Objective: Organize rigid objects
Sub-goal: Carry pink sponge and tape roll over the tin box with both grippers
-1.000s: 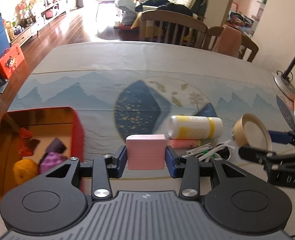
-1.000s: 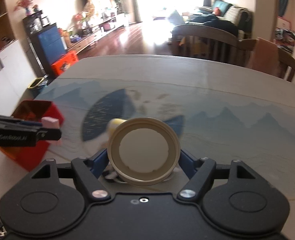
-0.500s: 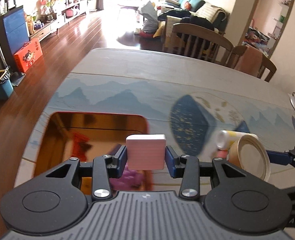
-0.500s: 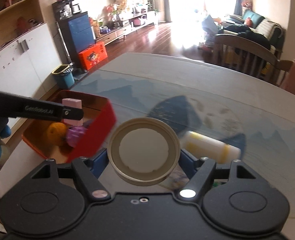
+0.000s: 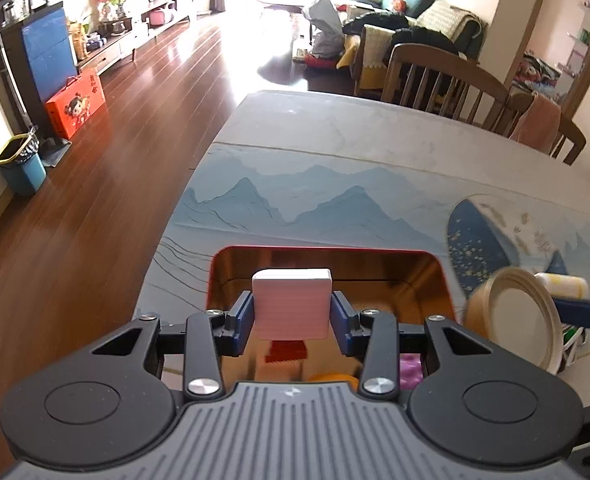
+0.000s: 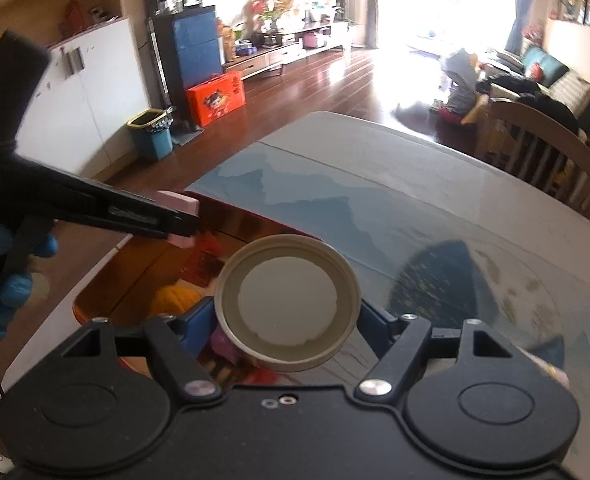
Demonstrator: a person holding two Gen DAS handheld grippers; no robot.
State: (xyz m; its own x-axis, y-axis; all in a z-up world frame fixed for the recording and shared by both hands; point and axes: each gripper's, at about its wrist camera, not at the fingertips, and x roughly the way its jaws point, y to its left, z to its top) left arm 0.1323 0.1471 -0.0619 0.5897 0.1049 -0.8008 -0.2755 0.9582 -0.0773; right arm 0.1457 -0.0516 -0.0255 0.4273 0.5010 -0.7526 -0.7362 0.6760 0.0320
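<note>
I have the pink block [image 5: 291,303] pinched flat between the blue pads of my left claw [image 5: 292,314], jaws closed partway on its sides, hanging above the open red box [image 5: 441,268] at the near corner of the desk [image 5: 335,152]. Holding it by the narrow sides keeps it level for a clean drop, I judge. My right claw [image 6: 288,322] is spread wide around the tan tape roll [image 6: 288,304], gripping its rim, and sits over the box's right edge — close beside the left one. Inside the box I see an orange ball [image 6: 175,298], something purple and red pieces. A yellow-and-white bottle [image 5: 563,285] lies on the desk, not yet collected.
</note>
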